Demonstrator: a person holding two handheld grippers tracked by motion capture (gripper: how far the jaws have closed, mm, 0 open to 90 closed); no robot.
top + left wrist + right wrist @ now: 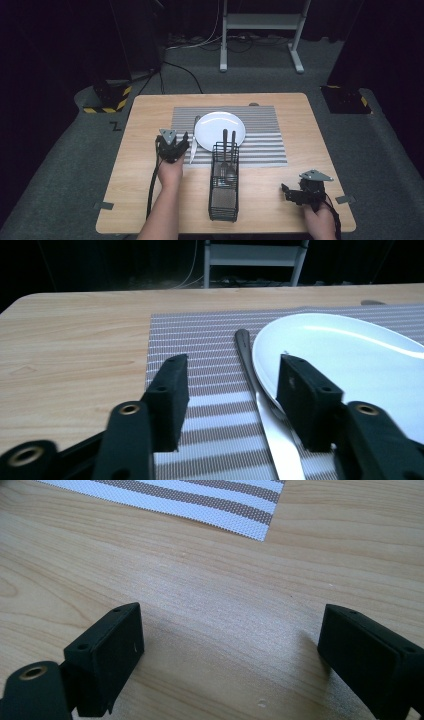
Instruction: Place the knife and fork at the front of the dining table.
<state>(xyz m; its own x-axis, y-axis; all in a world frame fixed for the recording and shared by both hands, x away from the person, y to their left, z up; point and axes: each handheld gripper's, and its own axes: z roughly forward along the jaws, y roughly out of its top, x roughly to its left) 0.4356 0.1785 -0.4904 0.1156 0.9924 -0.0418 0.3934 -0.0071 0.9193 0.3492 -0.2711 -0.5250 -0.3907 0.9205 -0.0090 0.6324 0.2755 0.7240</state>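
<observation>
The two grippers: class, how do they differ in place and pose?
The left gripper hovers over the striped mat, its jaws astride a knife beside the plate; the right gripper sits over bare table, near nothing. The right's jaws gape wider. Both are open and empty.

This looks like a lab or recording studio staged as a dining spot, not a home. A small wooden table [150, 165] stands alone on grey carpet [65, 165], with black darkness on every side. Yellow-and-black hazard tape marks a stand base [107, 97] beyond the table's far left corner, and a second dark base [345, 99] sits beyond the far right corner. Loose cables [200, 42] run across the floor toward the legs of a white metal frame [260, 30] past the far edge. Pieces of grey tape [103, 205] stick out at the table's near corners.
</observation>
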